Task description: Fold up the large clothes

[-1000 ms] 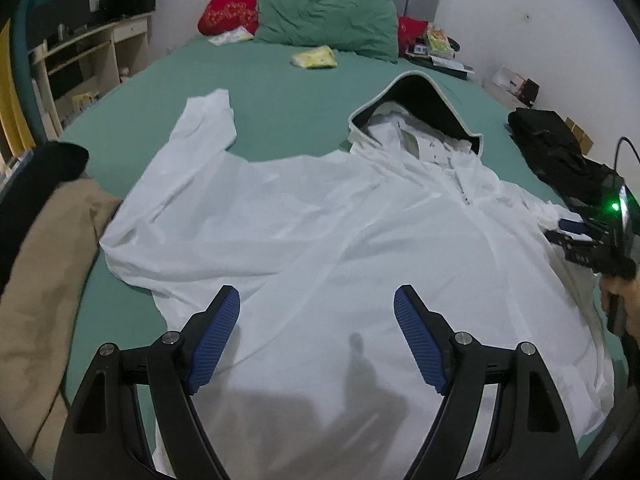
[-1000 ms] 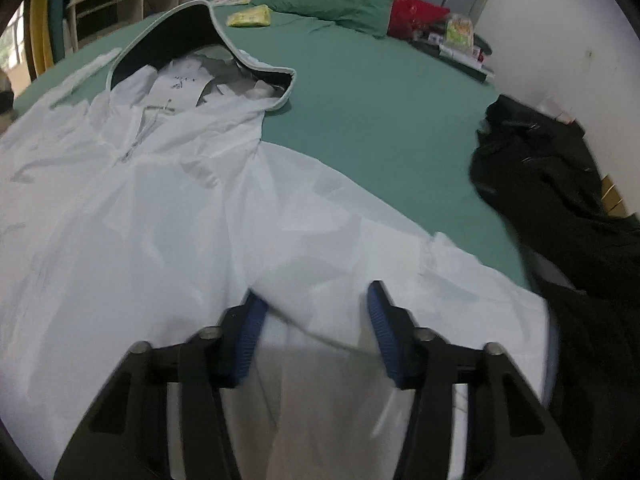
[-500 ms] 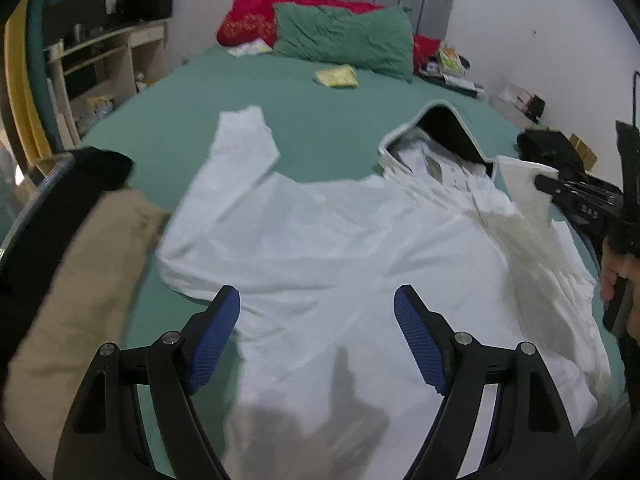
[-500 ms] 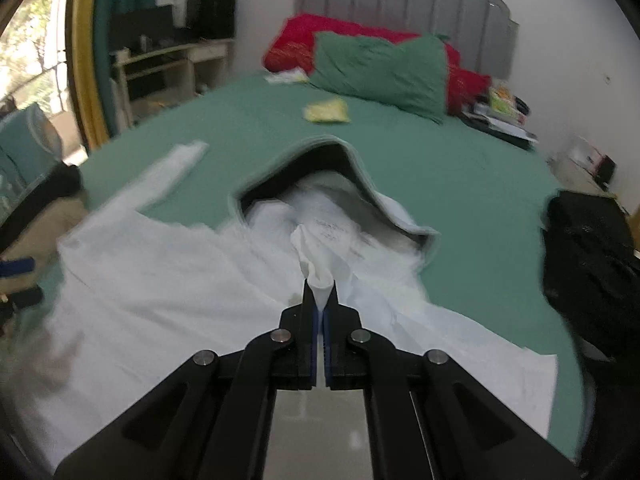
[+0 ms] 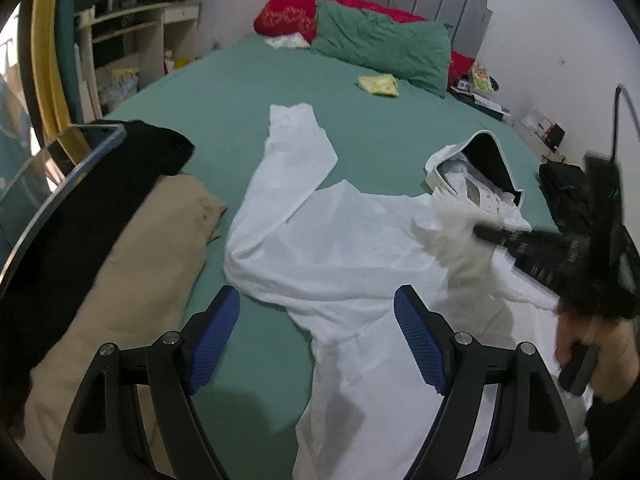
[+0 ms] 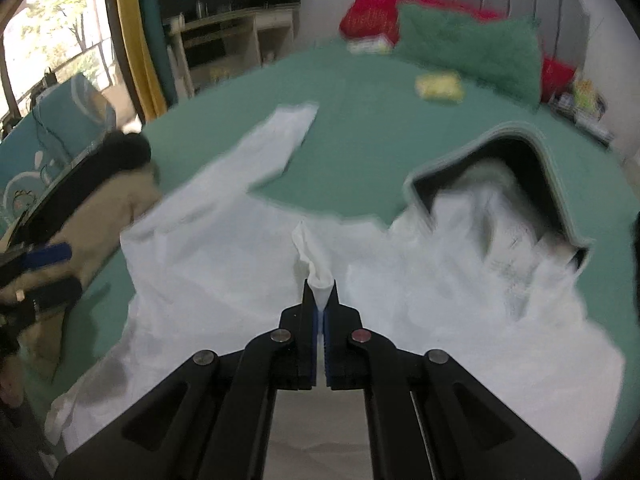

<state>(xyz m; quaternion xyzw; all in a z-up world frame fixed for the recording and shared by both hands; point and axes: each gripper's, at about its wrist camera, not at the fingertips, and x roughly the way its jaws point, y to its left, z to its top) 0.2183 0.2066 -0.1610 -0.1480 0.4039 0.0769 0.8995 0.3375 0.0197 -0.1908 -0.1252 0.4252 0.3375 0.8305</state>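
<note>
While your right claw (image 6: 319, 316) is clenched on a pinch of sleeve | white hooded jacket (image 5: 352, 256) spread on bed (image 5: 240, 92), hood at 2 o'clock | left claw (image 5: 316, 334) released, hovering | thin, limp, slippery: grip seams.

Bed (image 5: 248, 92) w/ green sheet carries: white hooded jacket (image 5: 344, 248) spread across middle, green pillow (image 5: 380, 46) & red pillow (image 5: 288, 16) at headboard, small yellow cloth (image 5: 379, 85) near pillows, tan garment (image 5: 132, 264) & black garment (image 5: 100, 196) at 1 edge, black bag (image 5: 564, 184) at opposite edge.
</note>
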